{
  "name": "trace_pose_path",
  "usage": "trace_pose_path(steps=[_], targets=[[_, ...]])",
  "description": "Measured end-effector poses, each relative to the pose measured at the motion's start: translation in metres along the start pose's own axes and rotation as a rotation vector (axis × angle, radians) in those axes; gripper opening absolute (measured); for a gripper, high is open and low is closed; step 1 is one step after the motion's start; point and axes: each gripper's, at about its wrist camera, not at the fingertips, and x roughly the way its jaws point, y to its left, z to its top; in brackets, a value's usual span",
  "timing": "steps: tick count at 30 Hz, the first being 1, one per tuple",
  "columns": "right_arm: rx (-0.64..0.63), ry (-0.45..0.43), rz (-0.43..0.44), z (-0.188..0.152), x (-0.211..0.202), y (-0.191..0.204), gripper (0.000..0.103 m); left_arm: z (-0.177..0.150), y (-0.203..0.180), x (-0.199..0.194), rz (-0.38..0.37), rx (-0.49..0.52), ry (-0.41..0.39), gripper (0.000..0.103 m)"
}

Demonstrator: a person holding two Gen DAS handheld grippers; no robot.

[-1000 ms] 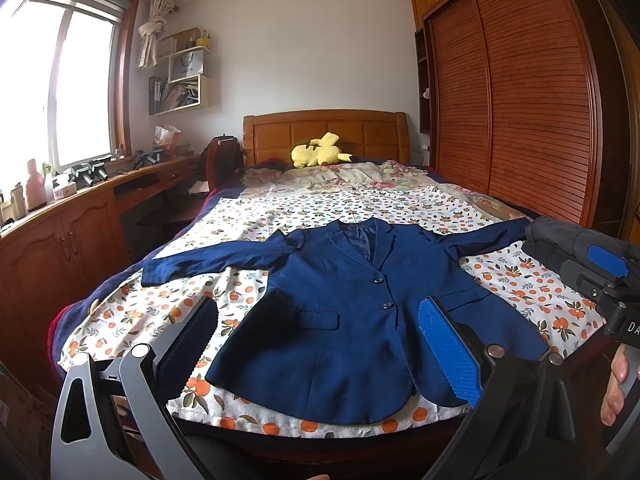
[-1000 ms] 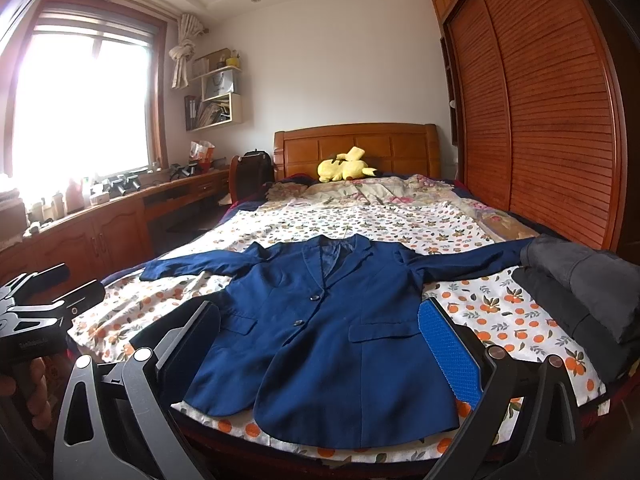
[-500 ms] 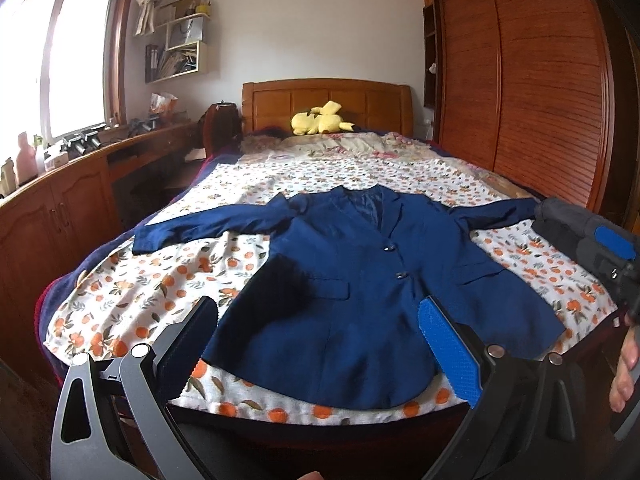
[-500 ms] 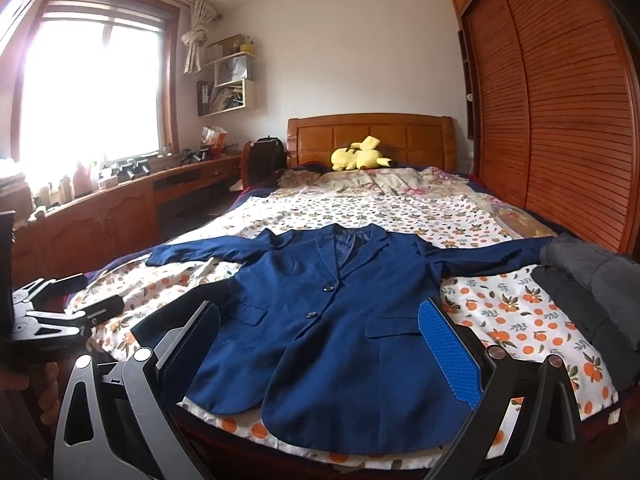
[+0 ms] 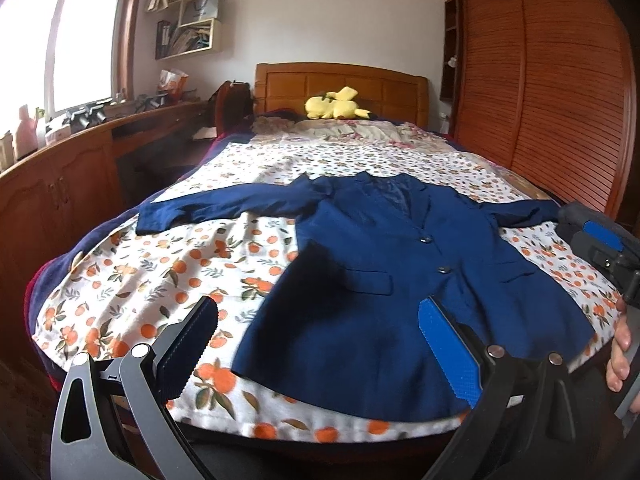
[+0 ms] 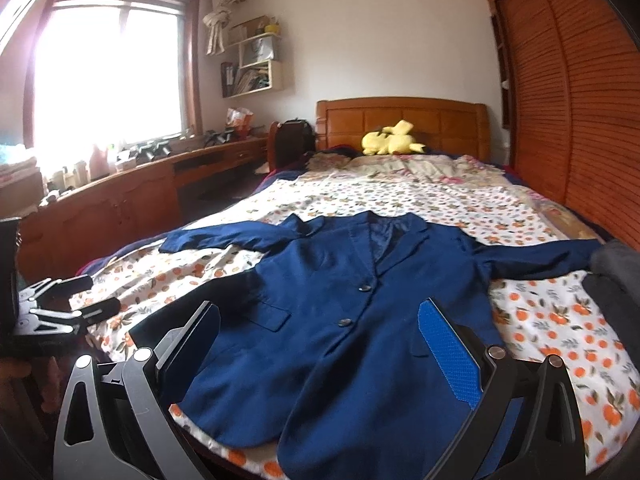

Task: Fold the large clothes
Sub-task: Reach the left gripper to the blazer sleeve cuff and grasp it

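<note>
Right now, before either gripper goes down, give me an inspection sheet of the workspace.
Surface: bed with orange-print sheet, lightly wrinkled.
Job's things: navy jacket lying flat, front up, buttoned, both sleeves spread out sideways; hem at the bed's near edge.
Clutter: dark grey folded clothes beside the right sleeve end; yellow plush toy at the headboard.
Grippers: left gripper open, above the hem, holding nothing; right gripper open, empty.
Cables: nothing seen.
Surroundings: wooden desk under the window on the left, slatted wardrobe on the right.
</note>
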Motion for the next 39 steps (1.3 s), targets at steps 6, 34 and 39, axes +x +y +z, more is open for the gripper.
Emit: trace_pose_path(steps=[6,34,39], targets=[[-0.014,0.01,0.026,0.004,0.043,0.002,0.096,0.01,0.027,0.035,0.074,-0.018,0.067,0.101],[-0.114,0.108,0.166,0.011,0.237,0.043,0.096,0.093,0.195,0.228,0.084,-0.097,0.21,0.092],[-0.095,0.133,0.194,0.0,0.248,0.04,0.096,0.097,0.225,0.281,0.108,-0.168,0.261,0.087]])
